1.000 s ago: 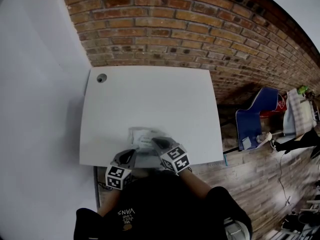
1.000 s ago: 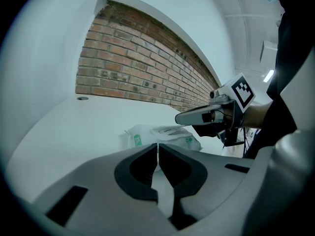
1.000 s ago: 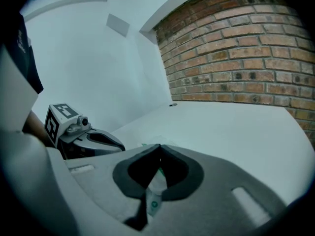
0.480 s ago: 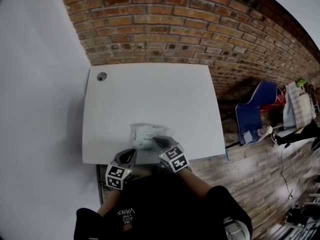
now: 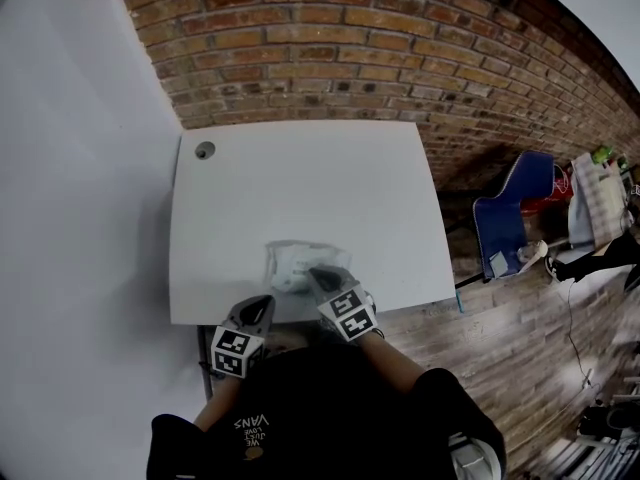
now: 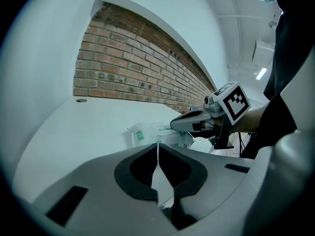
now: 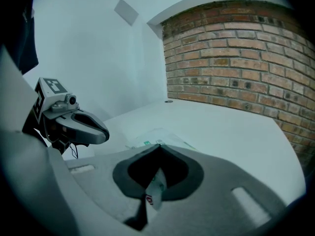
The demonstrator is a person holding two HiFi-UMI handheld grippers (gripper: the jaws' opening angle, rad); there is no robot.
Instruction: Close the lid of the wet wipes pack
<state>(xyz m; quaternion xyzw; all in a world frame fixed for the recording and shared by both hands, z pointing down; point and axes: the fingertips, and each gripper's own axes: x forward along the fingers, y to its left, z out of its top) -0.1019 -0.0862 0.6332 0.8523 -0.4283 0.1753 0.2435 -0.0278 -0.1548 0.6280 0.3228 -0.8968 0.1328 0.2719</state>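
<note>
Wet wipes pack (image 5: 288, 259): lies flat on the white surface (image 5: 300, 183) near its front edge, with wide bare room beyond toward the brick wall (image 5: 350, 58).
Right claw (image 5: 318, 273): jaws together, tips over the pack's near side.
Left claw (image 5: 264, 303): jaws together, empty, at the surface's front edge, near the pack.

Black top (image 5: 330, 408) with small white lettering (image 5: 254, 430) on the chest, left gripper (image 5: 262, 302) and right gripper (image 5: 316, 274) in smooth grey shells with black jaw pads, white cube (image 5: 231, 352) printed with black square markers on each
</note>
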